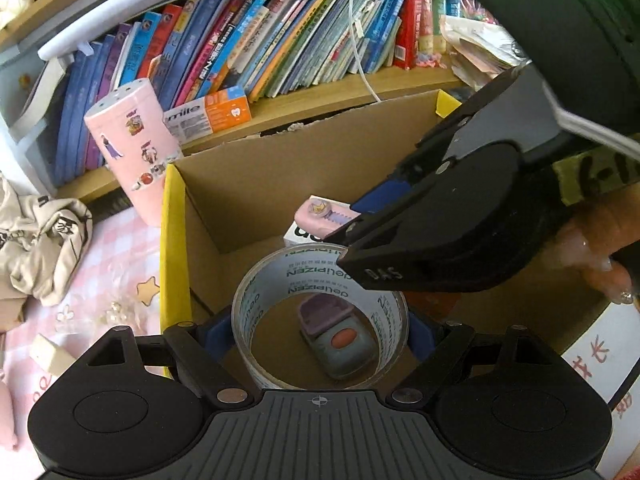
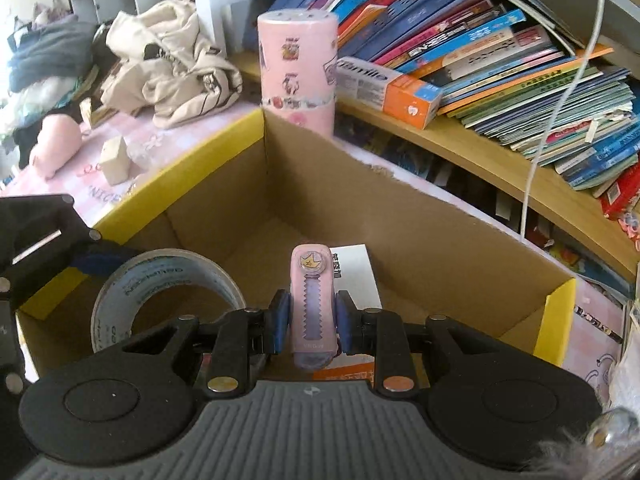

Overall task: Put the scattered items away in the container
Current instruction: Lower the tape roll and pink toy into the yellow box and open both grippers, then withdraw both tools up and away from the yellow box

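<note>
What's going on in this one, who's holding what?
A person is tidying items into a cardboard box with two handheld grippers. The left gripper holds a roll of clear tape over the box; the right gripper is shut on a small pink utility knife, also above the box. A small grey and purple gadget and a white card box already lie inside. Neither held item has been released yet.
</note>
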A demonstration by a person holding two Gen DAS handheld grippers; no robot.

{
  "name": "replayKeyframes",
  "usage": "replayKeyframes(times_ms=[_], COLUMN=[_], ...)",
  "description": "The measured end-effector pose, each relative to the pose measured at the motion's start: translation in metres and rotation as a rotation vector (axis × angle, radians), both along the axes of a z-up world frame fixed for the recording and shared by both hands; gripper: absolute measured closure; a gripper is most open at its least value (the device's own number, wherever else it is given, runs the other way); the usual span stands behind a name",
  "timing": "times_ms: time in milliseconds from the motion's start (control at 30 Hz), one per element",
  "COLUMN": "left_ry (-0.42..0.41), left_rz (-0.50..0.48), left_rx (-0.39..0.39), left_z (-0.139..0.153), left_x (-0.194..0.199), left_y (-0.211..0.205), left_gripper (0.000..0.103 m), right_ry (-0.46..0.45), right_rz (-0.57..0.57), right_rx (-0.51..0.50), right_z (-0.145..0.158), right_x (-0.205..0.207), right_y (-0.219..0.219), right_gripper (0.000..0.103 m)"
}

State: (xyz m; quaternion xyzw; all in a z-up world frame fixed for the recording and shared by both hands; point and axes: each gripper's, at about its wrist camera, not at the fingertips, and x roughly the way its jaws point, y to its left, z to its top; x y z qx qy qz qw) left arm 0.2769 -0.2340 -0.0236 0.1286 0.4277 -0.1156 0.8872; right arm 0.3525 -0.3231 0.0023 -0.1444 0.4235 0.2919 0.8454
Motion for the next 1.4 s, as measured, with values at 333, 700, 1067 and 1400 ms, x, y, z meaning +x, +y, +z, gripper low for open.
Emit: replayKeyframes(times_ms=[333, 700, 1067, 1400], left_ry=[-0.023, -0.061, -0.12, -0.182], left_rz=[0.011, 0.017, 0.041, 0.043], left_rx=[0.032, -0.032, -0.074, -0.12], left_z=[0.002, 0.017, 0.032, 0.048], left_x=[-0.001, -0.018, -0.032, -0.06], left_y=[-0.003, 0.004, 0.01, 0.022], left_gripper=[0.011, 0.008, 0.008, 0.008], right_ry=[0.045, 0.074, 0.026, -0.074], right_rz=[-0.005, -0.027, -0.051, -0.096], right_rx=[-0.006, -0.01, 0.026, 0.066], right_z=[-0.008, -0.013, 0.004, 0.029], right_x=[0.013, 0.018, 0.007, -0.028], right_y=[0.002, 0.004, 0.003, -0.006], right_gripper=[0.08, 0.08, 0.06, 0.042])
